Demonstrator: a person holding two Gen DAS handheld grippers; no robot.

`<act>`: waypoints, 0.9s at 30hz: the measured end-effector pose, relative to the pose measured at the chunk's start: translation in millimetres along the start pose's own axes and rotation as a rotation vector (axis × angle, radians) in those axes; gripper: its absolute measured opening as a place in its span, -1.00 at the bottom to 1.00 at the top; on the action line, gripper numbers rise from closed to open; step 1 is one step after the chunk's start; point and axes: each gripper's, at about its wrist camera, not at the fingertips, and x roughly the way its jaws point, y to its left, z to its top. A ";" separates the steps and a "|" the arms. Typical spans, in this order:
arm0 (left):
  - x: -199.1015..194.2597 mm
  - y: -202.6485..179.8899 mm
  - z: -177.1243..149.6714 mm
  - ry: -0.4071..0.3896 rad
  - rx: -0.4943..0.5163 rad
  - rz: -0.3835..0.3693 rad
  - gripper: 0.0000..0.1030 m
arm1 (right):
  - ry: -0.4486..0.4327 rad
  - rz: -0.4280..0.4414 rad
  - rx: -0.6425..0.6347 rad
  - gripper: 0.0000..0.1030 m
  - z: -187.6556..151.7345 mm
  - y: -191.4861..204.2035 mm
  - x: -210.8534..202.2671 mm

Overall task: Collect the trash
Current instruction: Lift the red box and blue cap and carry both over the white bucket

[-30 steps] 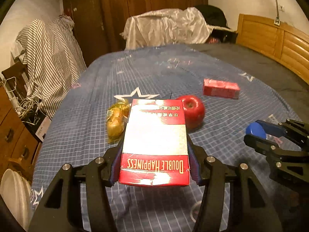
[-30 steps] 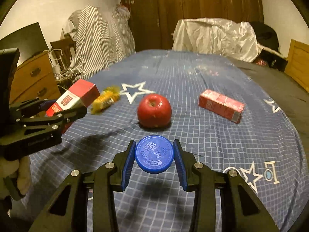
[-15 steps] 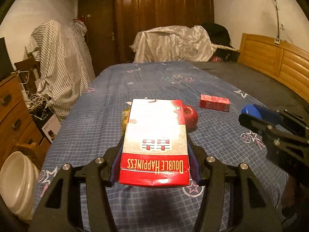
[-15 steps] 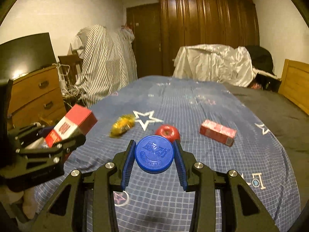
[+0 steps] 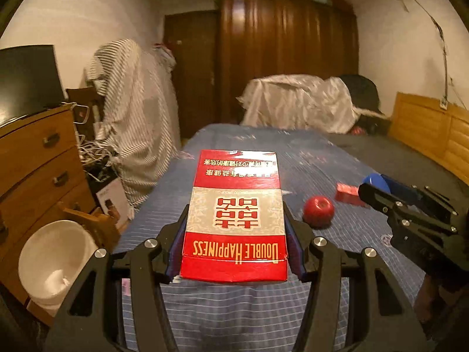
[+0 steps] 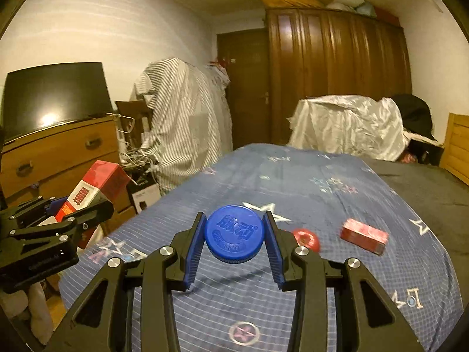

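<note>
My left gripper (image 5: 234,243) is shut on a red and silver "Double Happiness" box (image 5: 234,220), held above the near end of the bed; the box also shows in the right wrist view (image 6: 91,187). My right gripper (image 6: 234,243) is shut on a blue bottle cap (image 6: 234,233), also seen in the left wrist view (image 5: 376,182). A red apple (image 5: 319,210) and a small red carton (image 6: 363,234) lie on the blue checked bedsheet (image 6: 307,193). The yellow wrapper is hidden.
A white bin (image 5: 55,261) stands on the floor left of the bed, beside a wooden dresser (image 5: 32,170). A striped cloth covers furniture (image 5: 132,135) further back. A wardrobe (image 5: 287,55) and a wooden headboard (image 5: 431,129) border the bed.
Both grippers have pulled back and up from the bed with their loads. The apple and carton now look farther away, and the white bin has come into view at left.
</note>
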 end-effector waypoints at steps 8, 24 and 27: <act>-26.4 19.9 8.4 -0.059 -0.031 0.055 0.05 | -0.056 0.039 -0.040 -0.21 24.9 48.9 -8.0; -62.8 103.8 20.2 -0.085 -0.113 0.215 0.05 | -0.054 0.236 -0.126 -0.21 79.2 163.6 10.3; -70.2 125.5 21.9 -0.081 -0.130 0.257 0.05 | -0.040 0.283 -0.149 -0.21 87.6 195.5 20.6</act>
